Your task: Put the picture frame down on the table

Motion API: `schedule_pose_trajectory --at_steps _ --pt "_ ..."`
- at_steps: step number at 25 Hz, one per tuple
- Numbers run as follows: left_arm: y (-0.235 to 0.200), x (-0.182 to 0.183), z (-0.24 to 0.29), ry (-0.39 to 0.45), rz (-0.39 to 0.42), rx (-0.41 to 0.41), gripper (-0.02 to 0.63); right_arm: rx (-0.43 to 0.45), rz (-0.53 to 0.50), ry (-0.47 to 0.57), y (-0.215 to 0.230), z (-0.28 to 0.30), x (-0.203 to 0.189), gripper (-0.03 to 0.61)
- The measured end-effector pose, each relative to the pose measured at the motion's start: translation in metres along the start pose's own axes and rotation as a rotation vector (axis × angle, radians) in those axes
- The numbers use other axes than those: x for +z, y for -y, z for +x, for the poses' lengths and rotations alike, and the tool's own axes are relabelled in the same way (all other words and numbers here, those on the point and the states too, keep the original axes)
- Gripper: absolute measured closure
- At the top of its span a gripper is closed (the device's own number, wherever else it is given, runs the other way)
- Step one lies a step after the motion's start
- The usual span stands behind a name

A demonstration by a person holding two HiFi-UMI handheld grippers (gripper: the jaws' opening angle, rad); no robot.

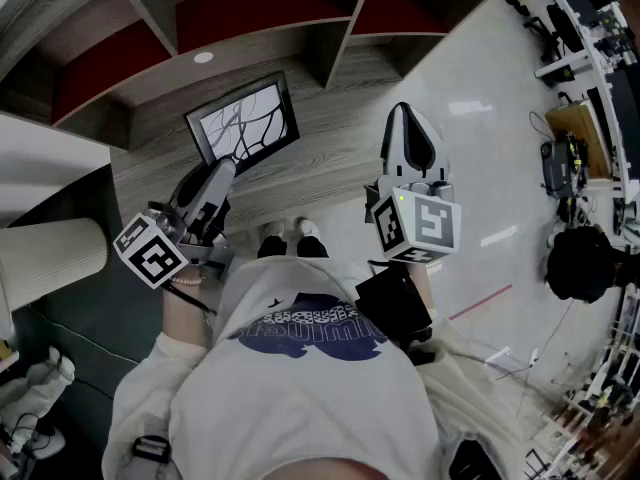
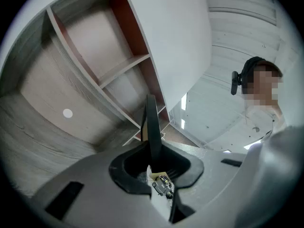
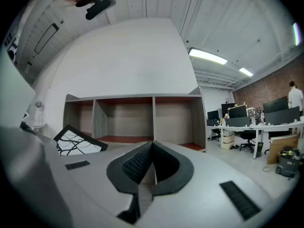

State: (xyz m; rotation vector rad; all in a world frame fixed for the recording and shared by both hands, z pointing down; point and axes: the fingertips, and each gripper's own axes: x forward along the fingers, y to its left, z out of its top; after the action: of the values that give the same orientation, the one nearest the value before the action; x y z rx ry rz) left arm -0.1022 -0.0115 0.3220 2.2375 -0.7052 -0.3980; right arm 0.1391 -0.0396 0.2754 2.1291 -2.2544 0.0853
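The picture frame point(image 1: 243, 120) is black-rimmed with a white print of dark branching lines. It is held tilted above the grey wood surface point(image 1: 330, 163) in front of the shelf unit. My left gripper point(image 1: 224, 171) is shut on its near edge. In the left gripper view the frame shows edge-on as a thin black strip point(image 2: 151, 120) rising from between the closed jaws point(image 2: 153, 148). My right gripper point(image 1: 403, 116) hangs to the right of the frame, shut and holding nothing. The right gripper view has the frame point(image 3: 78, 142) at lower left, apart from that gripper point(image 3: 153, 146).
A wooden shelf unit point(image 1: 250, 23) with red-bottomed compartments stands behind the wood surface. A pale ribbed cylinder point(image 1: 50, 253) is at the left. My shoes point(image 1: 290, 238) are at the surface's near edge. Office desks and chairs point(image 3: 256, 122) stand far right on a pale floor.
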Motion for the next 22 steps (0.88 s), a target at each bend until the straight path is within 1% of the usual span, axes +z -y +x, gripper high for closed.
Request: schedule_pose_trajectory --at_steps 10,15,17,20,22 --pt "-0.001 0.000 0.000 -0.005 -0.002 0.003 0.549 -0.008 -0.008 -0.002 0.001 0.002 0.001 0.581" --pt "-0.003 -0.001 0.000 -0.001 -0.027 -0.005 0.549 -0.005 0.001 -0.011 0.003 0.004 -0.003 0.581" --pt "-0.003 -0.001 0.000 -0.004 -0.042 -0.016 0.549 0.013 0.069 -0.027 0.005 0.005 -0.008 0.581" --pt "-0.004 -0.001 -0.002 -0.004 -0.070 -0.051 0.549 0.070 0.271 -0.060 0.012 0.009 -0.026 0.580" --pt "-0.008 -0.002 -0.002 -0.008 -0.079 -0.082 0.549 0.127 0.376 -0.085 0.014 0.015 -0.043 0.580"
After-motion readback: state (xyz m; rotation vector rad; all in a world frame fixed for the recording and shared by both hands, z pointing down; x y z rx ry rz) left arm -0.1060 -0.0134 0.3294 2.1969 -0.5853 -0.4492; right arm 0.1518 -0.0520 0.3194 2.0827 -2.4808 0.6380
